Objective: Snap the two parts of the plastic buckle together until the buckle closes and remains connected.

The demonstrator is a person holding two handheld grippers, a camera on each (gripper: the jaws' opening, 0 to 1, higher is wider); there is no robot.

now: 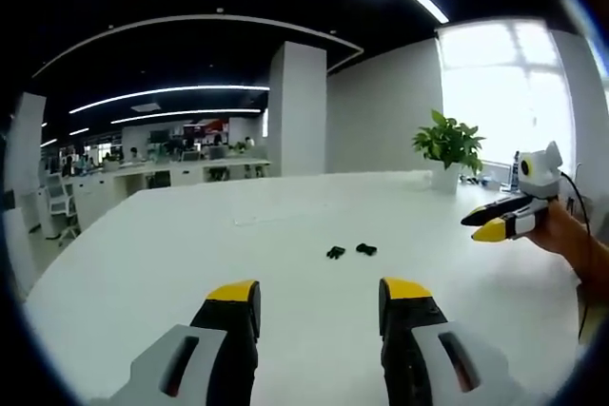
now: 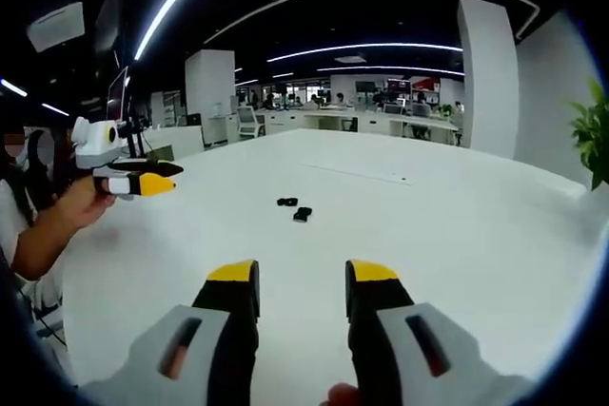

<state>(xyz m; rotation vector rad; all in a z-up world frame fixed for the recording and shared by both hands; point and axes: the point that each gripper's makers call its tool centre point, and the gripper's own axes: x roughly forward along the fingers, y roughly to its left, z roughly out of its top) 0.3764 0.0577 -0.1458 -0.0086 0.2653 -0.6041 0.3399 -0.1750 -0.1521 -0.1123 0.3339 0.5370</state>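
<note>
Two small black buckle halves lie apart on the white table [image 1: 143, 263], well ahead of both pairs of fingers and not yet touched. In the left gripper view, the left gripper [image 1: 319, 299] has its yellow-tipped jaws spread wide with nothing between them, and the left-hand buckle half [image 1: 335, 253] sits ahead of the gap between its fingertips, with the right-hand buckle half [image 1: 366, 249] just beside it, closer to the line of the right finger. The right gripper [image 2: 290, 282] is likewise released and empty in its own view, and from there the two pieces appear ahead and slightly toward its left finger. Each gripper also shows from the side in the other's view, held in a hand above the table edge (the jaws there look nearly closed, but the angle is too flat to trust). A potted plant [image 1: 449, 145] stands far beyond the right finger of the left gripper. The risks ahead are mostly about size: the halves are small and light, so a closing finger could nudge one and send it skidding across the smooth surface, or grip it skewed so the prongs meet the socket at an angle and fail to latch. Which half is the socket cannot be told at this distance.
</note>
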